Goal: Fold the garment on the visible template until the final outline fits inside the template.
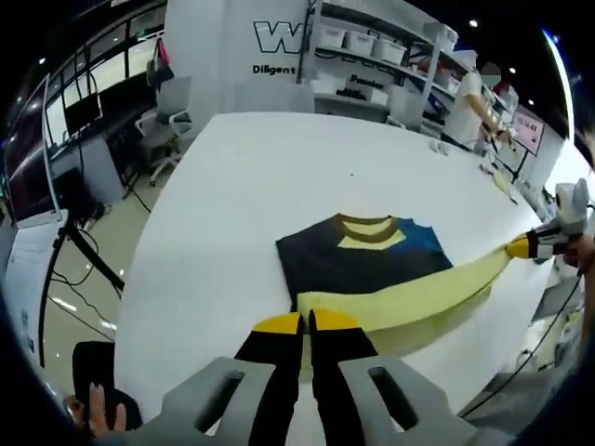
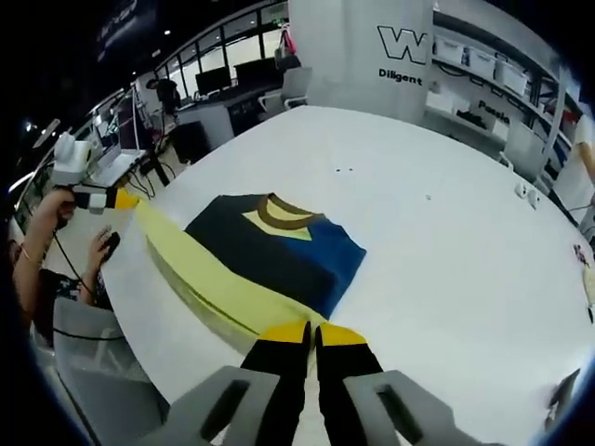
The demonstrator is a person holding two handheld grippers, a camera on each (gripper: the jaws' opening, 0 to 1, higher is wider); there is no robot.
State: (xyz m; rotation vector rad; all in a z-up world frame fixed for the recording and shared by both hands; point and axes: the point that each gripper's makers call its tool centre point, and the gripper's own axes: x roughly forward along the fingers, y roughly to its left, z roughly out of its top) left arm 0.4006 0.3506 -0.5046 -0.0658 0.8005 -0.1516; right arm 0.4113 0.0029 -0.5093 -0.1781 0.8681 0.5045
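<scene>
The navy, blue and yellow T-shirt (image 1: 363, 255) lay partly folded on the white bench (image 1: 242, 186). The left hand-held gripper (image 1: 307, 322) and the right hand-held gripper (image 2: 312, 331) each clamped one end of its yellow hem band, stretched taut between them above the bench edge.

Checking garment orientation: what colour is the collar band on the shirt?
Brown, over a yellow neck patch. The collar shows best in the right gripper view.
</scene>
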